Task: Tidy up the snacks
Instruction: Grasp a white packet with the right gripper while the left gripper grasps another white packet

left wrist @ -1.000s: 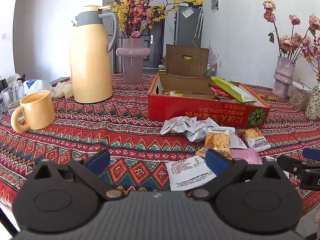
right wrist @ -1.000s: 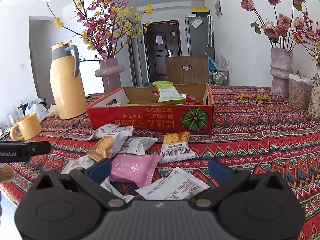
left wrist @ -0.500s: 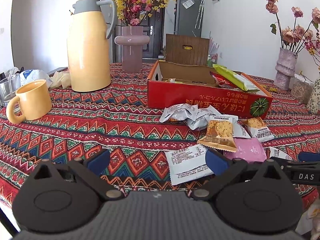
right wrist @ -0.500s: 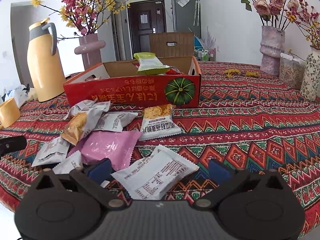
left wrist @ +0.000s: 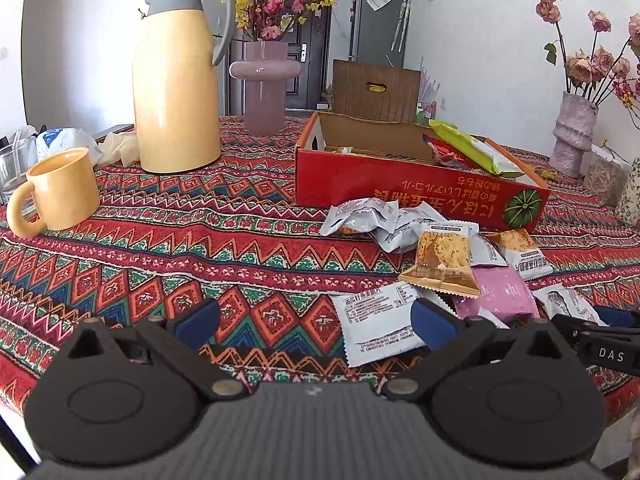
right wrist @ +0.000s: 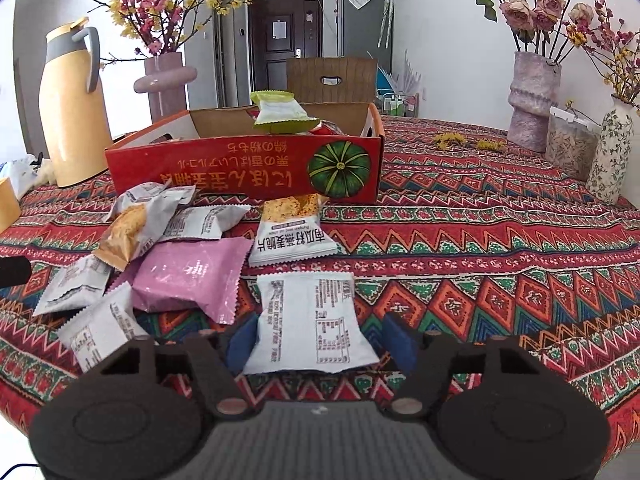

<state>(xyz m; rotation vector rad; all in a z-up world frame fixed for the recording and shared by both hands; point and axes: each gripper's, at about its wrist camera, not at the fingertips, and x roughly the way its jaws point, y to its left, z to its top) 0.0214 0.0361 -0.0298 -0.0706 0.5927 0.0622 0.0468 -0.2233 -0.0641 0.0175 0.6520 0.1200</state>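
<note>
Straddling white packet with right claw, jaws apart to pinch it | box ahead | left claw spread, holding nothing, waiting

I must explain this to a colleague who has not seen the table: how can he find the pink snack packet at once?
Start from the red cardboard box with a green pumpkin picture on its front. Before it lies a heap of small packets on the patterned tablecloth. The pink snack packet lies in that heap; it is the only plain pink one, the others being white or showing orange biscuits.
</note>
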